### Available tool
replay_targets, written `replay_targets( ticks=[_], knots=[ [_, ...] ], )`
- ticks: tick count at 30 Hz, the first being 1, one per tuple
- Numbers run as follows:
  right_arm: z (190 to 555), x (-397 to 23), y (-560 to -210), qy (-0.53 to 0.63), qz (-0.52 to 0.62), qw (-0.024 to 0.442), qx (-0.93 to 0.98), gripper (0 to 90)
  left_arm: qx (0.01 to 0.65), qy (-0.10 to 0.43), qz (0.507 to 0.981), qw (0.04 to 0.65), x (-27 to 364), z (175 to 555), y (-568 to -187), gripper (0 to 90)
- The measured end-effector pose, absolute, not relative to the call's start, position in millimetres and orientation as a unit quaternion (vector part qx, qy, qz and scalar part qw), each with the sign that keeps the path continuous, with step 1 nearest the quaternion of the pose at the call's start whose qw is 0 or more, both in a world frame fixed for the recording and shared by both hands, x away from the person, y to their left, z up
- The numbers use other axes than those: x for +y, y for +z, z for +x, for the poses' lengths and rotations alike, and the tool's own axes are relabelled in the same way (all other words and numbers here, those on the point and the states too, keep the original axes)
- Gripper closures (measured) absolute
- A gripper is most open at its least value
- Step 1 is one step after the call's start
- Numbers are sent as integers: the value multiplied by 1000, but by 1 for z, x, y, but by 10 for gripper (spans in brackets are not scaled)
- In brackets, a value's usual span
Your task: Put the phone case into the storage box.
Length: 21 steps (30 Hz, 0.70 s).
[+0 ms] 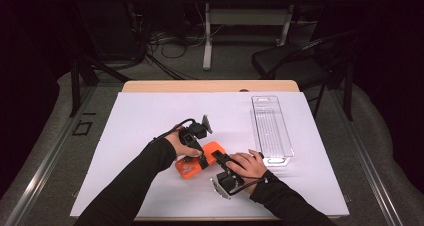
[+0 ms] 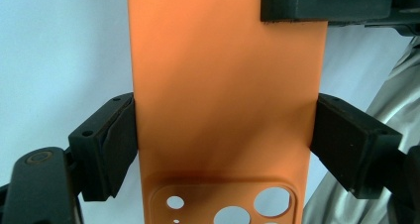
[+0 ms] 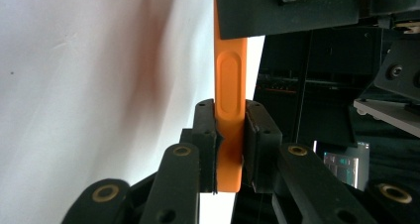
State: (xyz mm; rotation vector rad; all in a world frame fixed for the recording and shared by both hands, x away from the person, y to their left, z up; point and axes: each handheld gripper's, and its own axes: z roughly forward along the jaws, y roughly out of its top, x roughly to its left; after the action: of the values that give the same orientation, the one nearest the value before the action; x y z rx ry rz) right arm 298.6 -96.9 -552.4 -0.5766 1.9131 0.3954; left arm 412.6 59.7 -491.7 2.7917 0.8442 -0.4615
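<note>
In the high view, an orange phone case (image 1: pixel 192 162) lies just below the centre of the frame on the white table cover (image 1: pixel 140 121), well inside its edges, with bare cover all around. The left gripper (image 1: pixel 198 158) clamps the case across its width; the right gripper (image 1: pixel 220 158) pinches its edge from the right. A clear plastic tray (image 1: pixel 270 128) stands at centre right, near the right hand (image 1: pixel 248 165) but apart.

The left gripper view shows the case's flat back (image 2: pixel 223 95) and camera cut-outs, pads pressing both long sides. The right gripper view shows the thin side (image 3: pixel 230 115) with a button ridge, jaws closed tight on it.
</note>
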Motion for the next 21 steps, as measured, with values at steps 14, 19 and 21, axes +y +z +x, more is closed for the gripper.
replay_targets(
  ticks=[14,19,21],
  knots=[
    [298,-97,-553,162,-249,541,787,798,285,-153,941,102,62,412,-490,158],
    [297,-97,-553,158,-251,545,785,800,285,-152,941,105,62,412,-490,158],
    [297,-97,-553,156,-250,548,783,800,285,-152,941,106,62,412,-489,158]
  ],
)
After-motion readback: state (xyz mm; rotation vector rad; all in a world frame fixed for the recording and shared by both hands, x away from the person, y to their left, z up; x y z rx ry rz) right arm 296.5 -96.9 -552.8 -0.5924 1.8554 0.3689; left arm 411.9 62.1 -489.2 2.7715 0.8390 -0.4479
